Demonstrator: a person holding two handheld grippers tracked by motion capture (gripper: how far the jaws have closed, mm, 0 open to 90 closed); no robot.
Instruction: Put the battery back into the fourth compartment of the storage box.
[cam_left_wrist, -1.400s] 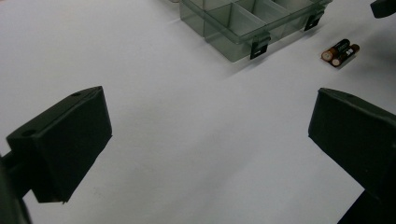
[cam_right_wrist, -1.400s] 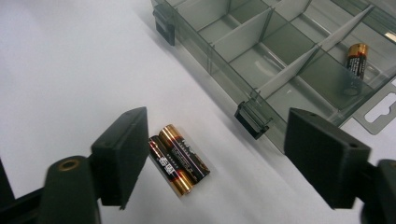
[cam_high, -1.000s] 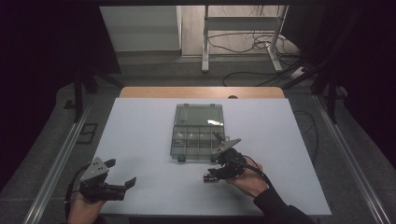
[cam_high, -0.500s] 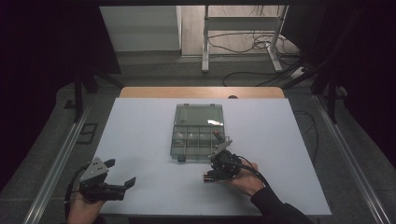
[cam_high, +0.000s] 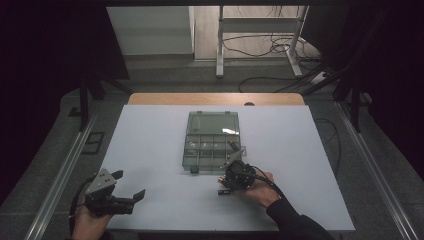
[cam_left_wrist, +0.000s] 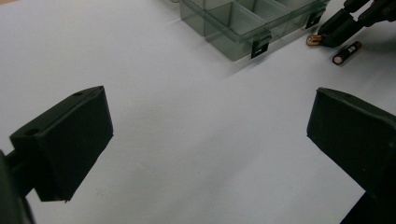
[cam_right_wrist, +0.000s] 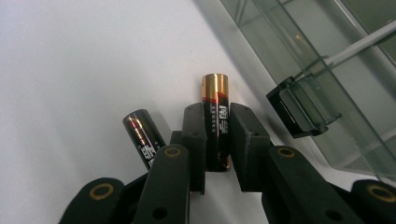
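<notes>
White table (cam_high: 150, 150); clear compartment box (cam_high: 212, 142) mid-table as landmark. Just off box's near right corner, right gripper (cam_right_wrist: 217, 140), jaws just closing, pinches one battery (cam_right_wrist: 215, 126), long axis running along the jaws. Second battery (cam_right_wrist: 142, 135) lies loose just beside it. Left gripper (cam_high: 127, 187) gapes empty, well apart from box. Right gripper view shows pads touching battery; high view too coarse.

Dark room, grey floor (cam_high: 165, 75), cables (cam_high: 260, 42) beyond white table (cam_high: 150, 140).

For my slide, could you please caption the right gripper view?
Right gripper, jaws just closing, clasps a black-and-gold cylindrical battery beside a second battery and clear plastic organiser box.
</notes>
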